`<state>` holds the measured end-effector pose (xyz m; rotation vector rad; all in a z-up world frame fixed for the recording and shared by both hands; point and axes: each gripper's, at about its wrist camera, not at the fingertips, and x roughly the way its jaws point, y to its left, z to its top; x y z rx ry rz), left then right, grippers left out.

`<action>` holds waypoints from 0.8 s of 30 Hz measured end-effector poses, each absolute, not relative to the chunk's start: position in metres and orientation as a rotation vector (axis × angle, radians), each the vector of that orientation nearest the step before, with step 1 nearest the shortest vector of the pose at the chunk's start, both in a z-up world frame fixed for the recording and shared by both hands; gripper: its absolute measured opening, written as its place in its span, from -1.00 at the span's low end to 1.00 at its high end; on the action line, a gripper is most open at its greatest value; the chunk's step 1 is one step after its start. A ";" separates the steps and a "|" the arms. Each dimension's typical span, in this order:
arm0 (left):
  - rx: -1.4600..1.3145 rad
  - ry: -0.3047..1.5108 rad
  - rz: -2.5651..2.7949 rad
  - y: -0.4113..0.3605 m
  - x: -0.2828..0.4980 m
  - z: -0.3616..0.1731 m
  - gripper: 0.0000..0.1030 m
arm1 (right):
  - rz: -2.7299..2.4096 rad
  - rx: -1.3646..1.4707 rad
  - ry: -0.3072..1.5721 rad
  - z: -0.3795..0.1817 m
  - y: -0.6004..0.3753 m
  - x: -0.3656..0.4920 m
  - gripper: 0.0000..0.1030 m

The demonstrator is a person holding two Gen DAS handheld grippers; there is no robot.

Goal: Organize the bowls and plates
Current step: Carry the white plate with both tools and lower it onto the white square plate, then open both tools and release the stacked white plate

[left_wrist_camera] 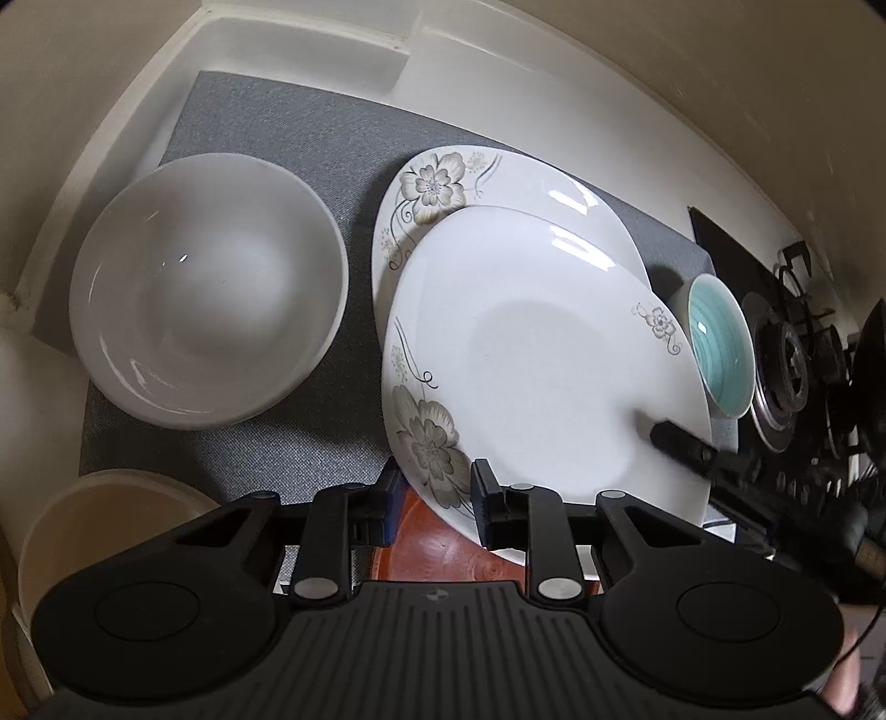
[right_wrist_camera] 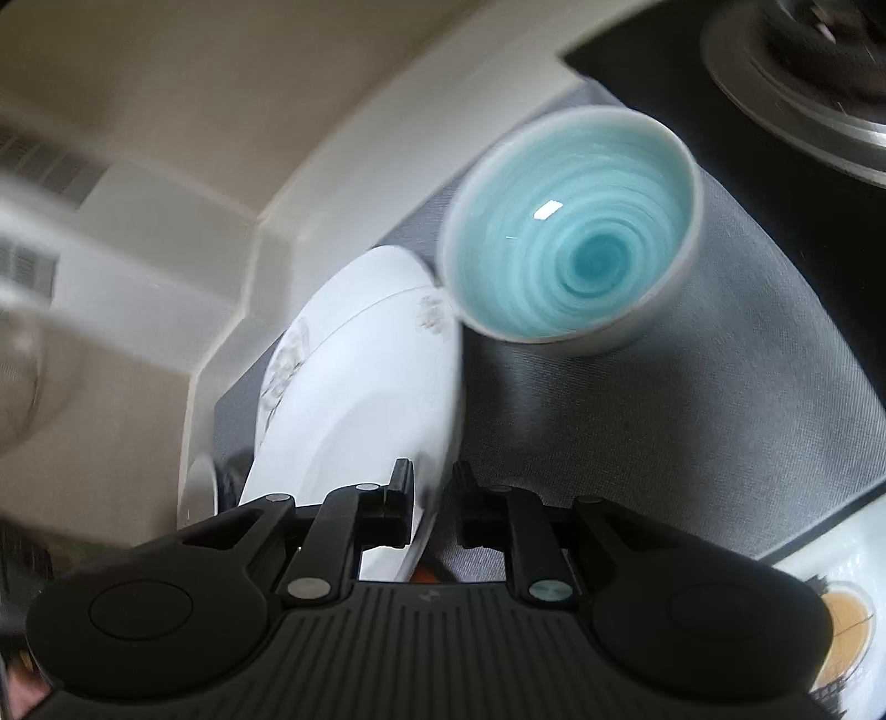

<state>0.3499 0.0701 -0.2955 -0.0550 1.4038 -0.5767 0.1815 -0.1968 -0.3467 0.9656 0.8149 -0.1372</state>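
Note:
A white plate with grey flowers (left_wrist_camera: pixel 542 354) is held tilted over a second flowered plate (left_wrist_camera: pixel 498 177) on the grey mat (left_wrist_camera: pixel 310 127). My left gripper (left_wrist_camera: pixel 437 498) is shut on its near rim, one finger above and one below. My right gripper (left_wrist_camera: pixel 681 443) clamps the plate's right edge. In the blurred right wrist view the same plate (right_wrist_camera: pixel 360 399) stands edge-on, its rim pinched in my right gripper (right_wrist_camera: pixel 432 498). A large white bowl (left_wrist_camera: pixel 210 293) sits to the left. A small teal bowl (left_wrist_camera: pixel 720 349) (right_wrist_camera: pixel 570 232) stands just right of the plates.
A reddish-brown plate (left_wrist_camera: pixel 437 554) lies under the held plate's near edge. A beige bowl (left_wrist_camera: pixel 99 526) is at the lower left. The gas stove's burner (left_wrist_camera: pixel 786 354) (right_wrist_camera: pixel 803 72) borders the mat on the right. A white wall ledge (left_wrist_camera: pixel 310 50) runs behind.

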 end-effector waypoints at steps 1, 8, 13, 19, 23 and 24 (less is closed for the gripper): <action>-0.066 1.409 -0.576 0.071 0.351 -0.296 -0.50 | -0.129 0.945 0.817 -0.345 -0.193 0.179 -0.66; -0.080 1.403 -0.567 0.072 0.349 -0.296 -0.51 | -0.149 0.880 0.793 -0.327 -0.176 0.157 -0.65; -0.085 1.398 -0.563 0.073 0.347 -0.295 -0.51 | -0.184 0.741 0.808 -0.316 -0.166 0.164 -0.68; -0.107 1.404 -0.547 0.070 0.349 -0.298 -0.51 | -0.211 0.561 0.851 -0.313 -0.162 0.187 -0.69; -0.129 1.418 -0.531 0.069 0.351 -0.305 -0.50 | -0.217 0.513 0.873 -0.317 -0.164 0.199 -0.70; -0.132 1.417 -0.530 0.069 0.350 -0.306 -0.50 | -0.221 0.505 0.875 -0.318 -0.163 0.201 -0.70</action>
